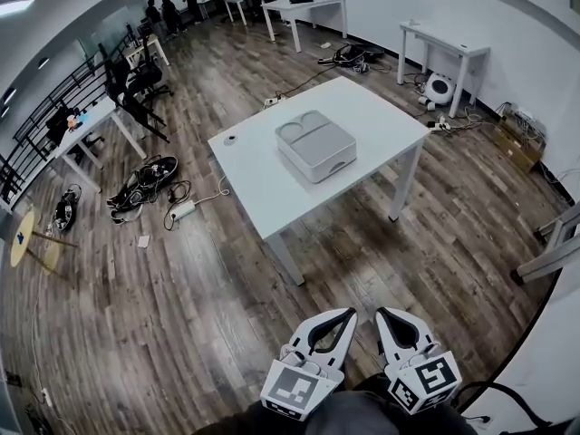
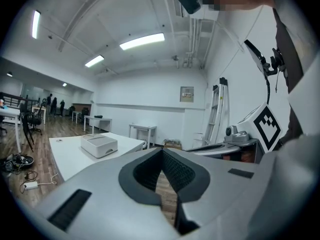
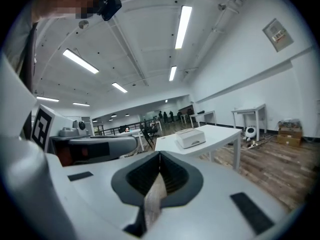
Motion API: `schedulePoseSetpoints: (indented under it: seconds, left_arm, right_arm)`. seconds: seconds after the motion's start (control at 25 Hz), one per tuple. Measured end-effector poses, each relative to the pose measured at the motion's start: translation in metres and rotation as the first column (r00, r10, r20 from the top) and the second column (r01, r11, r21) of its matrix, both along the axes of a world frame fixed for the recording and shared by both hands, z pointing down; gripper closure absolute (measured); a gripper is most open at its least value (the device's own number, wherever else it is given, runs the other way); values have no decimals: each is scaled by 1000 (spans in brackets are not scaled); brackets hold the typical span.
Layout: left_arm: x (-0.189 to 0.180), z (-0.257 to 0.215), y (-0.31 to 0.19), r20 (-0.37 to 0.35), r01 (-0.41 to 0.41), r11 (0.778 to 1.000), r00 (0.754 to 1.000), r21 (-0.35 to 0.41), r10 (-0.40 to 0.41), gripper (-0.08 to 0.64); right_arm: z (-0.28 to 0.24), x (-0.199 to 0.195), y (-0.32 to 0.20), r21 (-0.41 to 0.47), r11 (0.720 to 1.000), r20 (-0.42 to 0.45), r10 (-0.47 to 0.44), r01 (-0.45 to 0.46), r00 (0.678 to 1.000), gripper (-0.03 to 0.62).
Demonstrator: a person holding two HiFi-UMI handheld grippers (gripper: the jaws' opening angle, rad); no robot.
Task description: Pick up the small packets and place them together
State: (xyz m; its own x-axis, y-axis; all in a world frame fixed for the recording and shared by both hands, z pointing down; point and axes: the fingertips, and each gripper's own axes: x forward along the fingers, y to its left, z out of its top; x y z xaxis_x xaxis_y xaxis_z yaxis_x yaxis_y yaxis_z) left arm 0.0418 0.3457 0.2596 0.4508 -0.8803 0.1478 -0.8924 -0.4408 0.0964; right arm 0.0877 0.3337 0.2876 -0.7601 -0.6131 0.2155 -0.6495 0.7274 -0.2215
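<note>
Faces a pale box (image 1: pixel 314 146) mid tabletop (image 1: pixel 263 193), cables (image 1: pixel 145 184) littering plank floor (image 1: pixel 181 315) alongside; holds left hand-held gripper (image 1: pixel 350 315) and right hand-held gripper (image 1: pixel 381 315) closed.

The bottom edge of the head view cuts off the rear of the left gripper (image 1: pixel 351 314) and the right gripper (image 1: pixel 381 314). In the right gripper view a pale strip (image 3: pixel 154 200) shows in the slit below the meeting jaws; whether it is floor or a held thing cannot be told. On the tabletop (image 1: pixel 272 188), the white box (image 1: pixel 314 145) hides its inside. A small round object (image 1: pixel 230 139) near the left corner is too small to identify. The far people (image 1: pixel 170 12) are tiny figures.
</note>
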Motion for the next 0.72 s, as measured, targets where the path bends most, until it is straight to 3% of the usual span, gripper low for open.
schedulePoseSetpoints:
  seconds: [0.72]
  left_arm:
    - [-38, 27, -93, 25, 52, 997, 998, -55, -51, 560]
  right_arm:
    - [12, -35, -109, -11, 1000, 32, -26, 26, 999, 588]
